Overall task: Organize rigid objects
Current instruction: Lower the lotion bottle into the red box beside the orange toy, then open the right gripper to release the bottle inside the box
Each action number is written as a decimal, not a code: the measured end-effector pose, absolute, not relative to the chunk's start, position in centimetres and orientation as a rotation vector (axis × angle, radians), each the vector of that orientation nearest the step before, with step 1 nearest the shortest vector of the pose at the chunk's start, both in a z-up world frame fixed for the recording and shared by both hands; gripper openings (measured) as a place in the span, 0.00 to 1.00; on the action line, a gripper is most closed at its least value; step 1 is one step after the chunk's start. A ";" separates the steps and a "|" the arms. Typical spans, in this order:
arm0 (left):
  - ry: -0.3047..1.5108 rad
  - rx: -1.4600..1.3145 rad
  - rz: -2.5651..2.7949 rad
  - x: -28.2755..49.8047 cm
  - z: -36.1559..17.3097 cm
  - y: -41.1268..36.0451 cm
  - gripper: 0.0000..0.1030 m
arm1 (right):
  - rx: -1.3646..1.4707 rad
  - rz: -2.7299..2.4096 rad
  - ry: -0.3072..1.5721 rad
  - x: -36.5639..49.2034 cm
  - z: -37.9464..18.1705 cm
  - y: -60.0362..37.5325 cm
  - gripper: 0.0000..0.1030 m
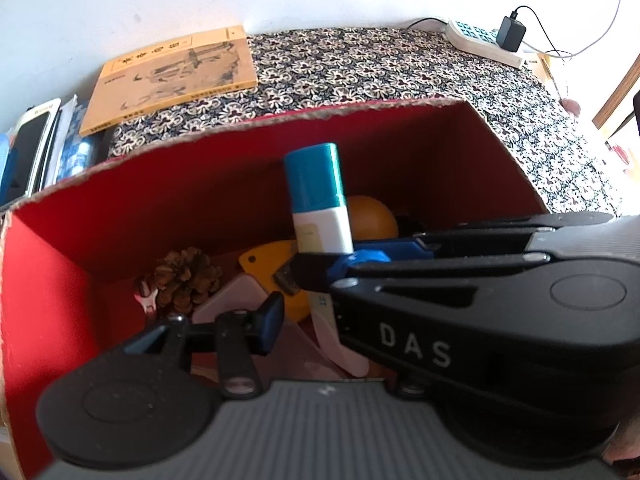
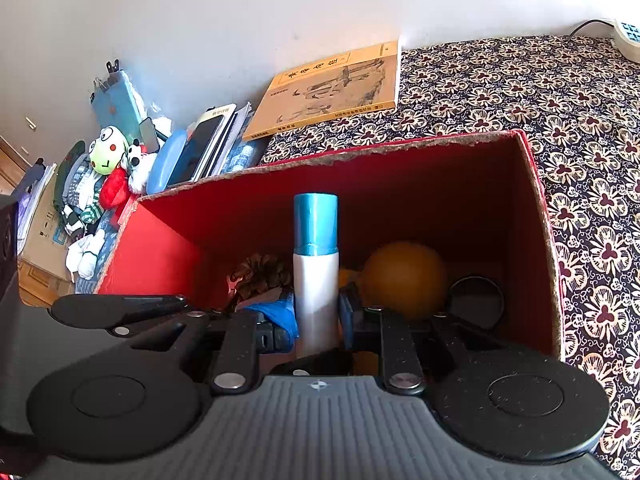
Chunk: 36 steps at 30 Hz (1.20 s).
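A white bottle with a teal cap (image 2: 316, 256) stands upright inside the red cardboard box (image 2: 440, 184), and my right gripper (image 2: 318, 320) is shut on its lower white part. In the left wrist view the same bottle (image 1: 320, 200) rises above the right gripper (image 1: 340, 254), which reaches in from the right. My left gripper (image 1: 316, 312) hangs open over the box (image 1: 120, 208); only its left pad (image 1: 272, 320) shows, the other being hidden behind the right gripper. On the box floor lie an orange (image 2: 404, 276), a pine cone (image 2: 262, 276) and a black round object (image 2: 476, 300).
A yellow flat piece (image 1: 272, 260), pink items (image 1: 236, 300) and a small wrench (image 1: 146, 300) also lie in the box. Behind it, a yellow book (image 2: 332, 88) rests on the patterned cloth (image 2: 580, 120). Plush toys (image 2: 108, 160) and a phone (image 2: 200, 148) crowd the left; a power strip (image 1: 480, 42) lies far right.
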<state>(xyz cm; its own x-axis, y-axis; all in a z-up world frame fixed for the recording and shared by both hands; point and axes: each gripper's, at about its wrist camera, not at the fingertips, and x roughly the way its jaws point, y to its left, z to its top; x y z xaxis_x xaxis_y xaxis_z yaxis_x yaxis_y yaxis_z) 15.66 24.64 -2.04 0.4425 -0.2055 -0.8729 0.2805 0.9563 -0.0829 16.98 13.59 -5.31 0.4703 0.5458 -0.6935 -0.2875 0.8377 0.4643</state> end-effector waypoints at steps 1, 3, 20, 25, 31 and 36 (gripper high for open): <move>1.070 0.077 -0.303 15.7 -2.0 24.7 0.41 | 0.303 0.519 0.951 16.9 -5.3 13.6 0.05; 1.069 0.075 -0.303 15.7 -2.0 24.7 0.41 | 0.304 0.514 0.948 16.8 -5.3 13.6 0.05; 1.044 0.050 -0.319 15.4 -1.8 25.0 0.46 | 0.310 0.505 0.928 16.5 -5.0 13.5 0.04; 1.040 0.047 -0.316 15.4 -1.7 25.0 0.47 | 0.316 0.507 0.920 16.4 -5.0 13.4 0.04; 1.034 0.045 -0.316 15.4 -1.6 25.1 0.48 | 0.317 0.498 0.911 16.2 -4.9 13.5 0.04; 1.026 0.037 -0.318 15.5 -1.5 25.2 0.52 | 0.328 0.488 0.874 15.8 -4.8 13.1 0.04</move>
<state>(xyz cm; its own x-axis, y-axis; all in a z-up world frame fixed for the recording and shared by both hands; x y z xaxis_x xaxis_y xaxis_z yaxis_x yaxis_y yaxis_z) 15.46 25.18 -1.54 0.4766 -0.2426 -0.8450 0.2773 0.9536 -0.1174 15.79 13.14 -4.75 0.5435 0.5330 -0.6485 -0.2717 0.8427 0.4649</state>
